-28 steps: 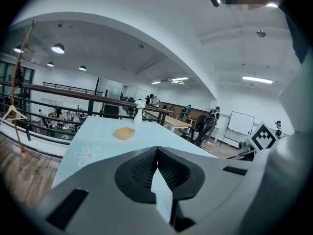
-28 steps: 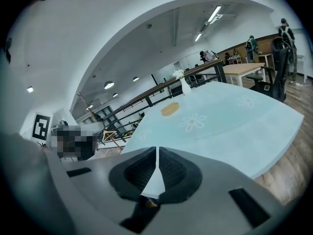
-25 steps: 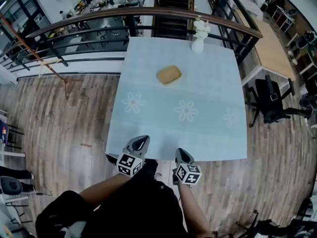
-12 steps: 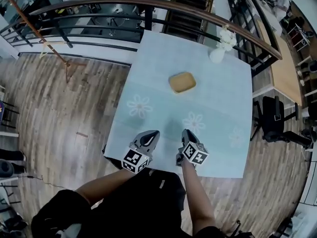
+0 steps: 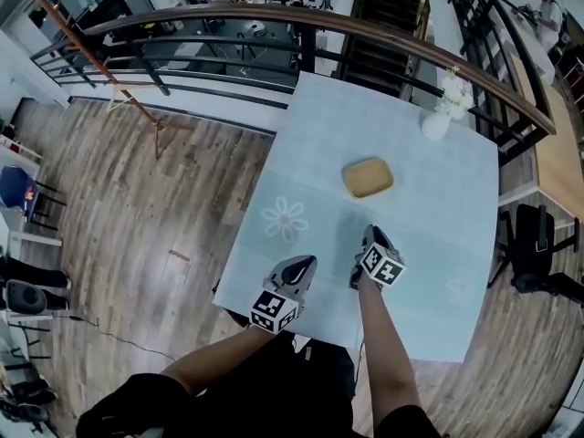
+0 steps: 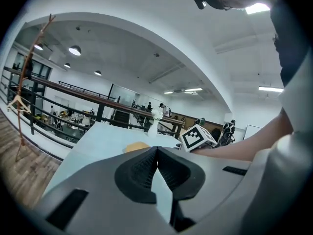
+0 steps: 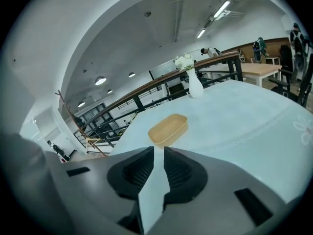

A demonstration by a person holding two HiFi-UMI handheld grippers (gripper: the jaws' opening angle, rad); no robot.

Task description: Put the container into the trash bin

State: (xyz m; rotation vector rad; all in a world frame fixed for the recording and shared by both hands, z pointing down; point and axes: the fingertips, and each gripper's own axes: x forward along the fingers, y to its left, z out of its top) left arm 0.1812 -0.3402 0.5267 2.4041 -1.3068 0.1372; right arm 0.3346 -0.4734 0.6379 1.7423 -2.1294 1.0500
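head view: a pale blue table [image 5: 420, 208] printed with daisies stands on a wood plank floor [image 5: 137, 208], with a dark railing [image 5: 228, 26] along its far side. the container [image 5: 368, 177], a shallow tan tub, sits open side up near the middle of the table, clear of both grippers. a white vase [image 5: 436, 124] of white flowers stands at the far corner, beyond the container. the left gripper [image 5: 299, 267] hovers over the table's near edge. the right gripper [image 5: 370, 237] is farther in, between that edge and the container, and points toward it. a bare forearm leads back from each. a black chair [image 5: 534, 249] stands off the table's right side.

left gripper view: the left gripper [image 6: 156, 148] has its jaws closed, tips touching, with nothing between them. past them lie the table [image 6: 98, 136], a tan sliver of the container [image 6: 137, 146] and the vase [image 6: 153, 127]. the right gripper's marker cube [image 6: 197, 137] shows on the right with a forearm behind it.

right gripper view: the right gripper [image 7: 159, 149] has its jaws a narrow gap apart, and only the table [image 7: 244, 116] shows through the slit. the container [image 7: 168, 129] lies straight ahead on the table, empty and not touched. the vase [image 7: 195, 88] stands farther back, near the railing [image 7: 146, 93].
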